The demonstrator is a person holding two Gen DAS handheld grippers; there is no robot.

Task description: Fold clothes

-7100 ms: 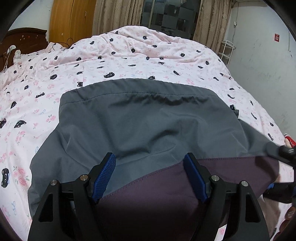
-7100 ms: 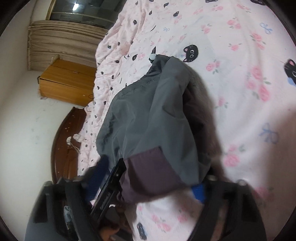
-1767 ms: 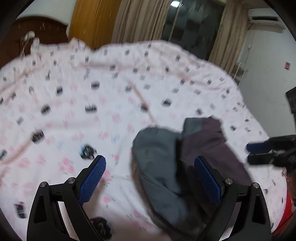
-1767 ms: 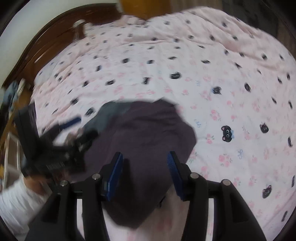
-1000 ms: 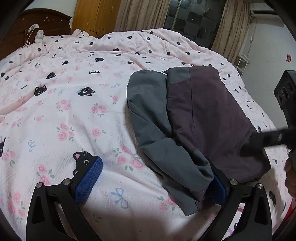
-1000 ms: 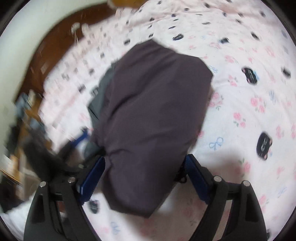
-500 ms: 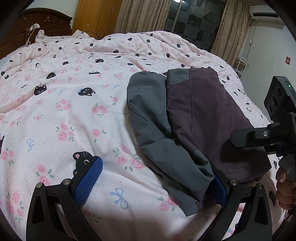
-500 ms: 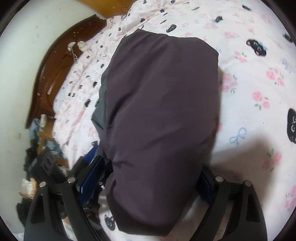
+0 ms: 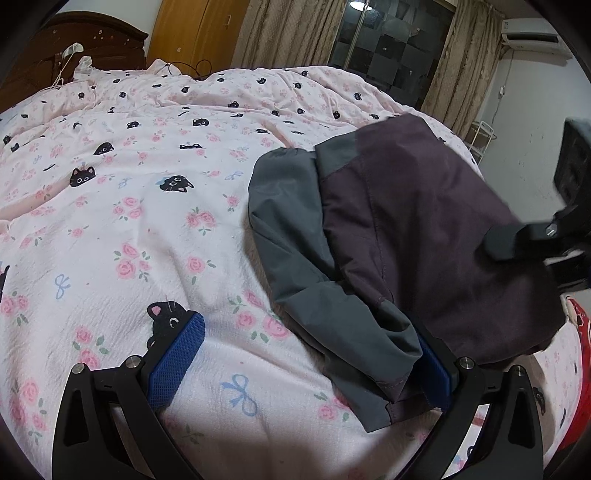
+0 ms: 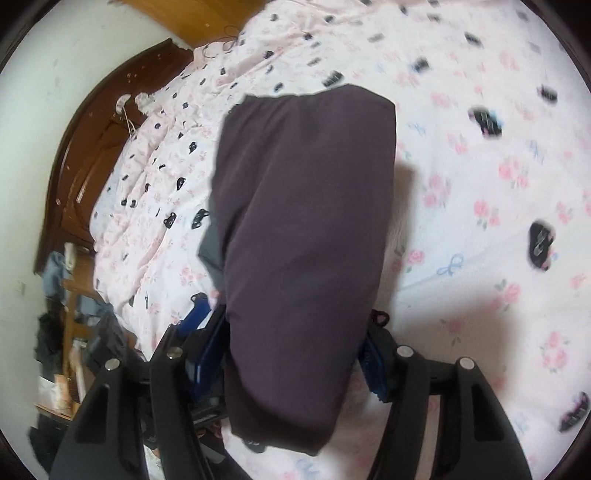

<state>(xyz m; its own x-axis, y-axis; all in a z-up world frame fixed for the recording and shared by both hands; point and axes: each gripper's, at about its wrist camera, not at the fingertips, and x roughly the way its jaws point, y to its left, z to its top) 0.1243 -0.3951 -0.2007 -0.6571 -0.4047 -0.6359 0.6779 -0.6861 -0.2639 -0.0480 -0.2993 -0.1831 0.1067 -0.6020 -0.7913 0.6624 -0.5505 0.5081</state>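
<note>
Garment: folded jacket [image 9: 424, 229], grey w/ dark purple panel on top, lies on the bed [image 9: 140, 229] toward its R side in the L wrist view; grey sleeve part sticks out along the L edge of the purple panel.
Near edge: grey hem corner [image 9: 384, 406] reaches down betw. the L hand-held gripper's fingers, close to the R one.
Far edge: purple panel's far end is square-cut; pink cover shows beyond it.
Open room: wide stretch of bare pink cat-and-rose cover to the L of the jacket in the L wrist view; more open cover to the R of it in the R wrist view.
L hand-held gripper [image 9: 306, 362]: jaws wide apart; L pad [image 9: 177, 358] sits over bare cover, R pad [image 9: 432, 365] just beside/under the grey hem; not pinching anything.
R hand-held gripper [image 10: 291, 354]: jaws closing, purple panel betw. them; cloth fills the gap and hides most of both pads, so can't tell if they press on it yet. View blurred at far cover.
Bed surrounds: dark wood headboard [image 9: 85, 48], wardrobe [image 9: 199, 33], curtains [image 9: 291, 33], white wall at R.
Writing/labels: none legible.
Containers: wire rack [image 9: 480, 140] by the wall, contents too small to tell.
</note>
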